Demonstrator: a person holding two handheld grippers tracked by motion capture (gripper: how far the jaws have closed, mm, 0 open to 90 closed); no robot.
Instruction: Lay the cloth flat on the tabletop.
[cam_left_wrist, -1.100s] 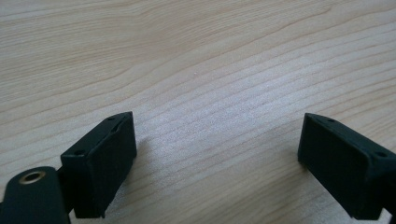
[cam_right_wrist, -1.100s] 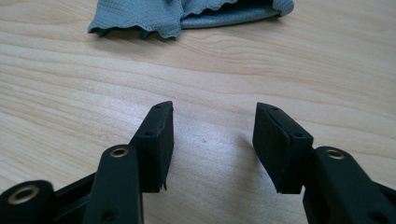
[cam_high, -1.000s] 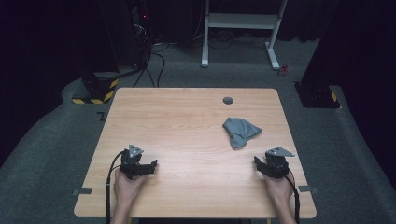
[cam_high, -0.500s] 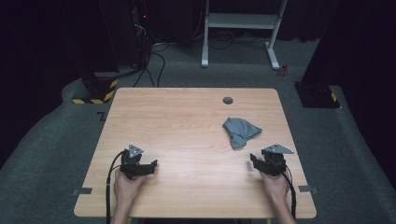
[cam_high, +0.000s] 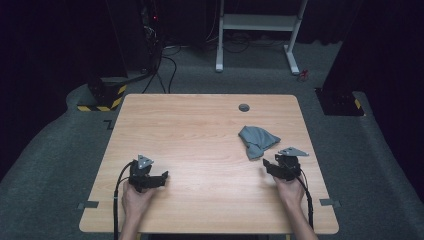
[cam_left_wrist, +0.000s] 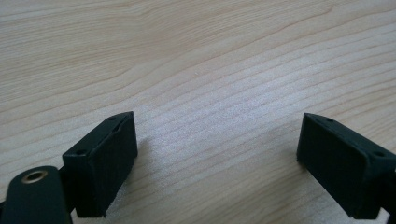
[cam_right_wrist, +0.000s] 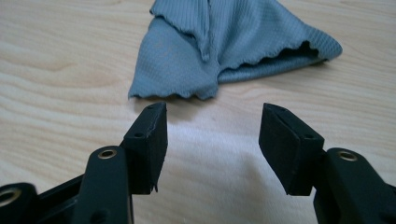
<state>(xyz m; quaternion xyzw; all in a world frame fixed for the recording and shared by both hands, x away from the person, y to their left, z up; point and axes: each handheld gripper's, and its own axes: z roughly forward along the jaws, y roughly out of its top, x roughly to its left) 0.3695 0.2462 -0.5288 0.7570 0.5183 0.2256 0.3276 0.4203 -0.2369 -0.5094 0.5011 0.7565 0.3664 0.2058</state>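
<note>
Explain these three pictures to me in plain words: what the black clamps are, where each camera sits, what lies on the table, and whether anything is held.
A person sits at a wooden table and holds a two-jaw clamp tool in each hand: the left gripper and the right gripper. The high view looks down from above the person's side. The other two come from cameras riding on each gripper, looking along its black jaws. A crumpled grey cloth lies on the table just ahead of the right gripper, and a small dark round fitting sits near the far edge. Both grippers are open and hold nothing.
</note>
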